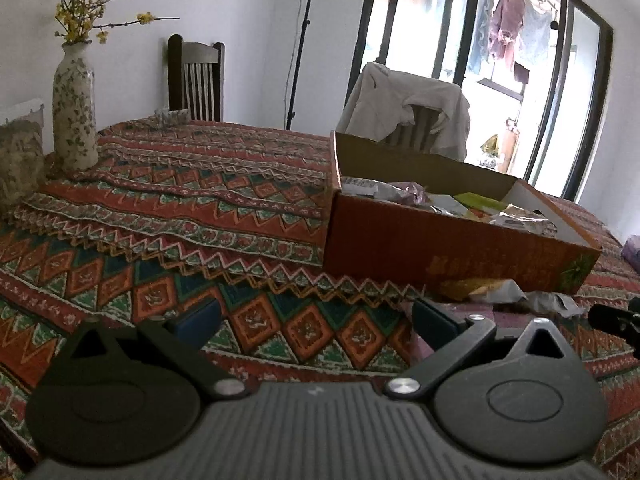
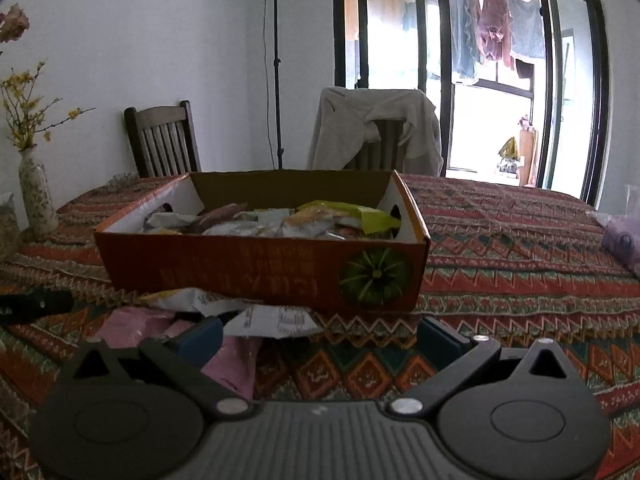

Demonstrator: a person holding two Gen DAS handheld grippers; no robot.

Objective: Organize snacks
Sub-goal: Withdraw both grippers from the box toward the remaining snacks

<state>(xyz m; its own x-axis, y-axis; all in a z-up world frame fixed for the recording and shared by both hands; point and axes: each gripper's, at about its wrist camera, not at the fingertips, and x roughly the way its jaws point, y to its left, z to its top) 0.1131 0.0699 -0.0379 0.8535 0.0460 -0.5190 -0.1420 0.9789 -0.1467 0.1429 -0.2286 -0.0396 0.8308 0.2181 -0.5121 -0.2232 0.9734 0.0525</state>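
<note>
— Snacks where?
— Mostly piled in orange cardboard box [image 2: 256, 264], centre of right wrist frame, on patterned cloth [image 2: 520, 248] covering bench. Wrappers [image 2: 280, 220] heaped inside: yellow-green, white, purplish. Green squash printed on box front, lower right corner.
— Anything outside?
— Yes. White packet [image 2: 272, 320] and pink packet [image 2: 136, 326] lying on cloth just in front of box, lower left of centre. Yellow packet [image 2: 172, 298] tucked against box's front wall, possibly partly under it; hard to tell through the blur.
— Claws?
— Right claw [image 2: 320, 334] spread wide, holding nothing, low over cloth; its left blue pad [image 2: 202, 336] overlapping pink and white packets in frame, contact unclear. Left claw [image 1: 316, 318] also spread wide and empty, bottom centre of left wrist frame, over bare cloth. Same box at right of that frame, crumpled packets [image 1: 500, 290] at its near corner.
— Surroundings?
— Floral vase [image 1: 74, 108] with yellow blossoms at upper left of left frame. Dark wooden chair [image 2: 162, 142] behind bench; second chair draped with pale garment [image 2: 376, 128]. Black stand [image 2: 276, 68] against white wall. Laundry [image 2: 496, 24] hanging beyond window, upper right.
</note>
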